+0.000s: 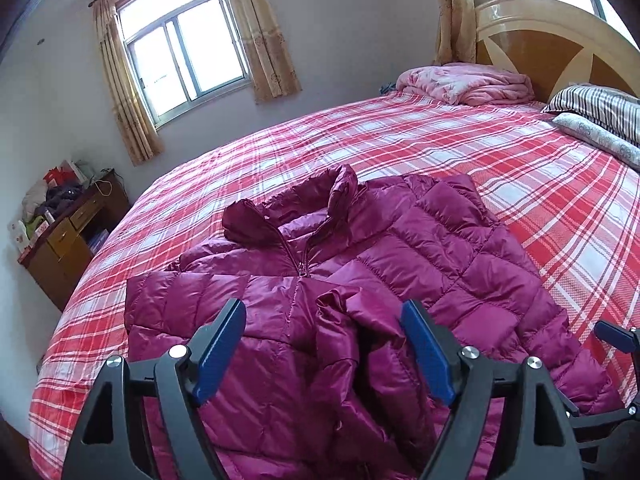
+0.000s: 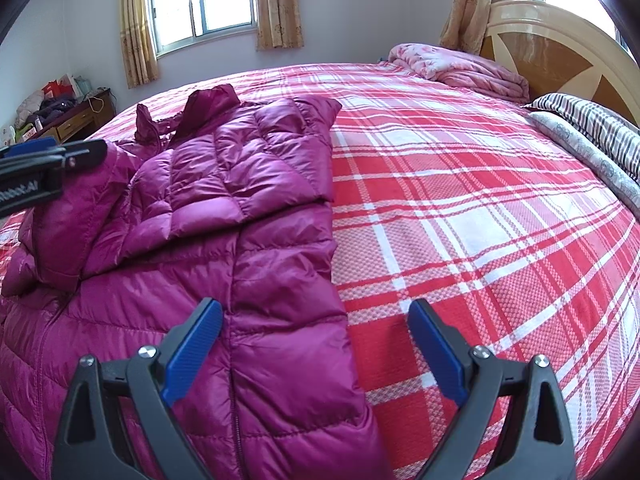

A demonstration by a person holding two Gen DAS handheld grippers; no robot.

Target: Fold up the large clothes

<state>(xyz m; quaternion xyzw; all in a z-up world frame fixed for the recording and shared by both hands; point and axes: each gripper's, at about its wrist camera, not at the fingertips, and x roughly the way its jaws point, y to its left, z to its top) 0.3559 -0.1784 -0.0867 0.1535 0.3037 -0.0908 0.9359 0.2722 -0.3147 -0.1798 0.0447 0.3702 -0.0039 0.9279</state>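
Left gripper (image 1: 322, 344) hangs with jaws apart over the left sleeve (image 1: 340, 320), which lies folded across the chest of the purple down jacket (image 1: 440, 248) on the plaid bed (image 1: 520, 168). Right sleeve (image 2: 240, 168) is likewise folded inward. Right gripper (image 2: 316, 348) is spread, empty, at the jacket's right edge; the lengthwise fold looks still undone.

left wrist: close, down over jacket (image 1: 360, 280) | right wrist: same, its right edge
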